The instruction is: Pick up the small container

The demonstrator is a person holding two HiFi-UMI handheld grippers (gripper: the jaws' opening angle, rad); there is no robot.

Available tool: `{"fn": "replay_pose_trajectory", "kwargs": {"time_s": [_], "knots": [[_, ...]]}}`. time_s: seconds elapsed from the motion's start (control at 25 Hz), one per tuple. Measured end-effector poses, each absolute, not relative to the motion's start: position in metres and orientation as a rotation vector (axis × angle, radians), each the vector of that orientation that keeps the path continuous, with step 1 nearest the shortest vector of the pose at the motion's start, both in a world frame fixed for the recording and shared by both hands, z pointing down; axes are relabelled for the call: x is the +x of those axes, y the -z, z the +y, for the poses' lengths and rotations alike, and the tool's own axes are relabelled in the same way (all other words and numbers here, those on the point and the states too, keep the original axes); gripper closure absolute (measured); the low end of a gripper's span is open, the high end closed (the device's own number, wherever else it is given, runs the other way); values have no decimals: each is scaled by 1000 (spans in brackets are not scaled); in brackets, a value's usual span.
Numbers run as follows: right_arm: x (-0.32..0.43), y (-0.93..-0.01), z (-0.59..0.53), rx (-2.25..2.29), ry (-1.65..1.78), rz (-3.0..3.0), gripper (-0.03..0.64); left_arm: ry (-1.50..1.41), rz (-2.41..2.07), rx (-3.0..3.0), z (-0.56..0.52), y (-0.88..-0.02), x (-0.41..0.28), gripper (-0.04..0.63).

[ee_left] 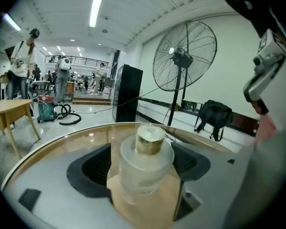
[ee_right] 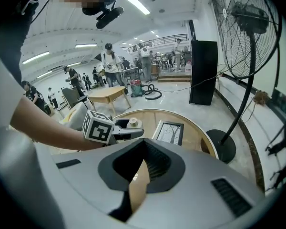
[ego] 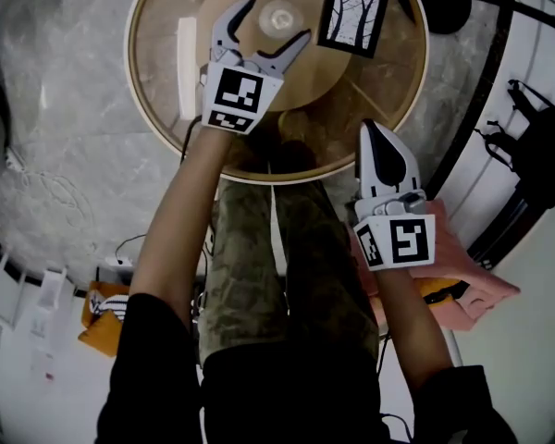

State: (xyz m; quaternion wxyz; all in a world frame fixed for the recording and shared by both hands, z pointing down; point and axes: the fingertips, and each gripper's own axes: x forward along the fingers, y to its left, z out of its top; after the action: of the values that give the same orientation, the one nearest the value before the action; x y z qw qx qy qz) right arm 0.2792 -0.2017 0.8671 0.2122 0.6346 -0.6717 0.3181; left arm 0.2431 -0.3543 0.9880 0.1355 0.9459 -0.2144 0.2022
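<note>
At the bench's middle: the small container stood upright on the bench. It was a frosted, see-through pot with a gold cap, and a framed picture lay near it at three o'clock.
Left gripper: the left gripper had its fingers spread wide, one at nine and one at three o'clock of the small container. A gap showed on each side, so it was not yet gripped.
Right gripper: the right gripper hung over the bench's near rim, at about five o'clock of the small container. Its fingers were closed together on nothing.
Weight: probably light, being small and apparently empty.
Stiffness: the wall looked hard and unlikely to give. Whether it was glass or plastic could not be told, so a drop might crack it.
Surface: the smooth, rounded wall was likely slippery.
Hold: the broad lower body seemed best, below the shoulder. The narrow cap might loosen.
Risk: one finger touching first could tip it.
</note>
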Motion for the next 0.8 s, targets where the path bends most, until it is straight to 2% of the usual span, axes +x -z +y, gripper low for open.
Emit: {"fn": "replay_pose_trajectory", "kwargs": {"time_s": [0.8], "knots": [[286,-867,-211,1792,-902,-1851,601,-709,-586,2760,-356,-1005,262,229]]}}
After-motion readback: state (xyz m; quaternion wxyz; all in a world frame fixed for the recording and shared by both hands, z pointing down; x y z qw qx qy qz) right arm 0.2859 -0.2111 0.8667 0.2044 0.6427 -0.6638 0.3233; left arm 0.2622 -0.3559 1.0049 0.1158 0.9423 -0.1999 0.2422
